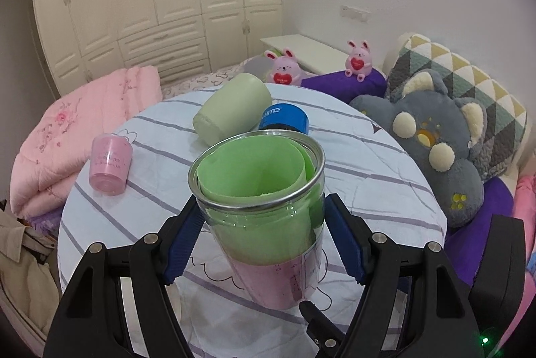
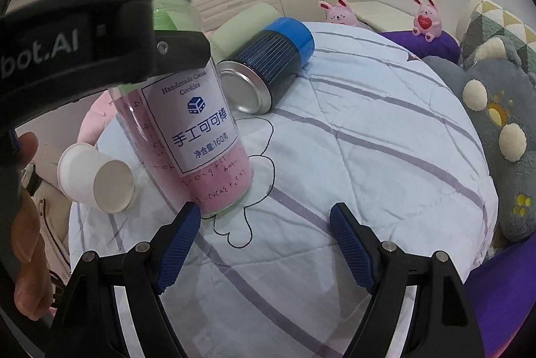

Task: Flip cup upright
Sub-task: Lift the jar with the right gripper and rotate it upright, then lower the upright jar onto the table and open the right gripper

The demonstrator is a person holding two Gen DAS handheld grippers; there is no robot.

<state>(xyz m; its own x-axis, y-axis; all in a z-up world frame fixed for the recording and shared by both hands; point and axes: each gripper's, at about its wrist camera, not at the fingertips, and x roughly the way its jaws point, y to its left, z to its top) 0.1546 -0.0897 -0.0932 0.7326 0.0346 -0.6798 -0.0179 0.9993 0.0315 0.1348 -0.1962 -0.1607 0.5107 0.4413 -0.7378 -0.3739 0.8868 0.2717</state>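
Striped bedspread (image 2: 368, 137), left hand-held gripper (image 1: 261, 234) pinching upright clear jar (image 1: 264, 217), right hand-held gripper (image 2: 264, 237) spread, jar label half hidden.

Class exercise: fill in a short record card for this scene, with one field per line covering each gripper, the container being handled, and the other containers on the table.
left gripper: jaws either side of the clear jar, pads close to its wall; contact unclear
clear jar: standing mouth up, base on the striped tablecloth
right gripper: open, holding nothing
blue can: on its side
pale green cup: on its side
white paper cup: on its side
pink cup: tilted
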